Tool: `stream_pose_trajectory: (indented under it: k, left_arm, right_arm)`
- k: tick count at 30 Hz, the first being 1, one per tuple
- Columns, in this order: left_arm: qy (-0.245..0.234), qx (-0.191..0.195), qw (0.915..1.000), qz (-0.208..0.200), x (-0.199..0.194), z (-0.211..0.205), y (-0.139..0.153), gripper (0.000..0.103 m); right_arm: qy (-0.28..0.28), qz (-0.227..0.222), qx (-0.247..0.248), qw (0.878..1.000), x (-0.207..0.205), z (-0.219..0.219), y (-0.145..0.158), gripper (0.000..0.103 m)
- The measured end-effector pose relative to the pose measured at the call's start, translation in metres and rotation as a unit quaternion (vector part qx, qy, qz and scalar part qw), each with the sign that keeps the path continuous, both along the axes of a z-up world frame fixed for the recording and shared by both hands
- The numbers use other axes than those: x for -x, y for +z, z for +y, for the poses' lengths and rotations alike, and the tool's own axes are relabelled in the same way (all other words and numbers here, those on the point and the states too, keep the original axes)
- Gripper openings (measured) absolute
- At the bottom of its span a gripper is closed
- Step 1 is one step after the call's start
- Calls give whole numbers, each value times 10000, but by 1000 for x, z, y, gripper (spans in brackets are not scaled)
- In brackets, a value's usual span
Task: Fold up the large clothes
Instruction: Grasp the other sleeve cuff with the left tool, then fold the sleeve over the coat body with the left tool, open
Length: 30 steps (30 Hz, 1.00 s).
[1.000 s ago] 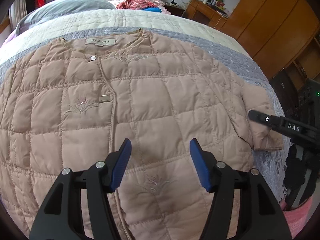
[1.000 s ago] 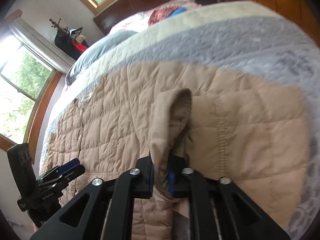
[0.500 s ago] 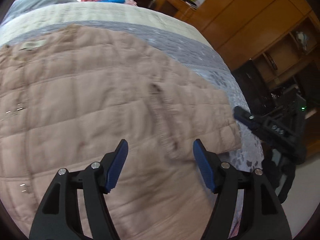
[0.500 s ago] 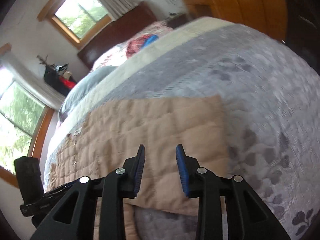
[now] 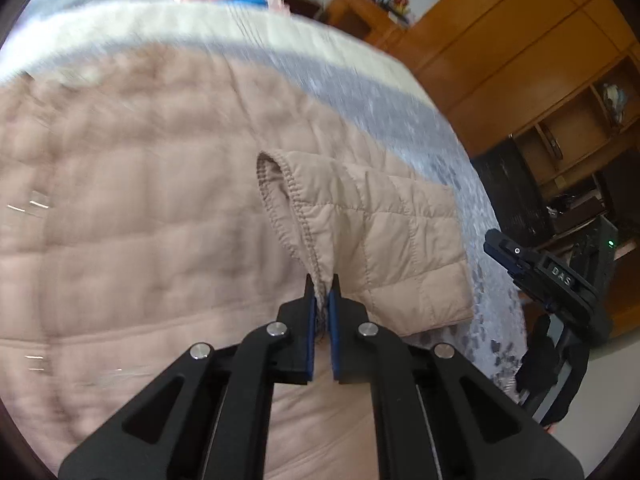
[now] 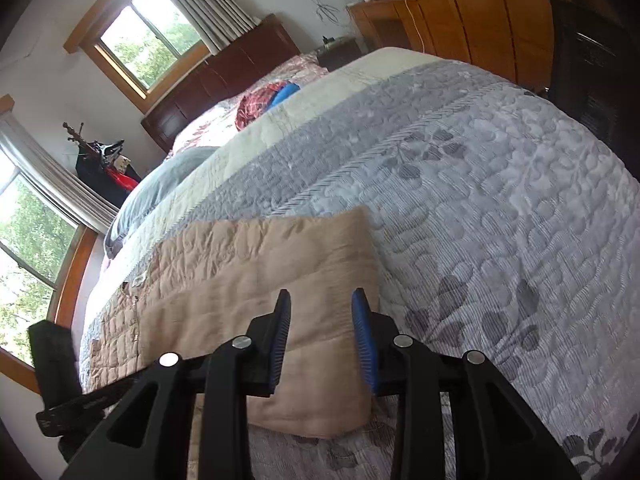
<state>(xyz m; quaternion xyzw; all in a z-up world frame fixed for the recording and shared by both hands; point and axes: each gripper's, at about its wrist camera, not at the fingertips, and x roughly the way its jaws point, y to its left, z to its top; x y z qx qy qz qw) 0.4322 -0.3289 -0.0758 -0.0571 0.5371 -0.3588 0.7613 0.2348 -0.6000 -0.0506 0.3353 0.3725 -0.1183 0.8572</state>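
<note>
- Looking at the coat (image 5: 140,200)?
- Yes. Lying flat on the bed cover (image 6: 480,200), spread wide, with one sleeve (image 5: 380,232) lifted a little at its open end.
- Held by what?
- Pinched tight in the left claw (image 5: 322,292), right at the stitched edge (image 5: 298,204) of that sleeve. Only a thin bit of cloth between the blue pads (image 5: 310,320).
- And the right claw (image 6: 320,328)?
- Just been opening. Loose now, with nothing pinched, hanging over the coat's side near the end of the bed.
- Could go wrong how?
- Might slip out, gripping so little of the edge. Looks puffy and slick, so likely to slide. Could also drag the whole coat along if pulled too fast, and mess up the flat part. Might flop back open after the fold too, being so puffy, with no second claw pressing down.
- So go slow?
- Yes. Pull gently, lay flat, then press.
</note>
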Motion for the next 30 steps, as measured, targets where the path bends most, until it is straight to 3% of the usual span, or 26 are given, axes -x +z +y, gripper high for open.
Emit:
stream_pose_trajectory:
  k: [7, 17, 21, 24, 26, 30]
  left_arm:
    - [724, -325, 9935, -817, -1, 90, 35, 4]
    - [1475, -502, 9833, -936, -16, 193, 45, 4]
    - [1650, -584, 9813, -800, -25, 221, 32, 4]
    - [1607, -749, 9827, -533, -35, 222, 4, 5]
    - [1620, -932, 9812, -486, -41, 218, -15, 6]
    - [1612, -901, 9813, -537, -40, 222, -34, 11]
  right_arm:
    - [527, -106, -475, 9974, -22, 18, -15, 33]
    - [1687, 114, -778, 9825, -63, 81, -43, 33]
    - [1850, 231, -592, 9807, -70, 98, -47, 33]
    - [1768, 423, -362, 9827, -74, 101, -51, 33]
    - [1744, 462, -459, 9825, -75, 102, -57, 33]
    - [1746, 467, -652, 9814, -77, 98, -65, 32]
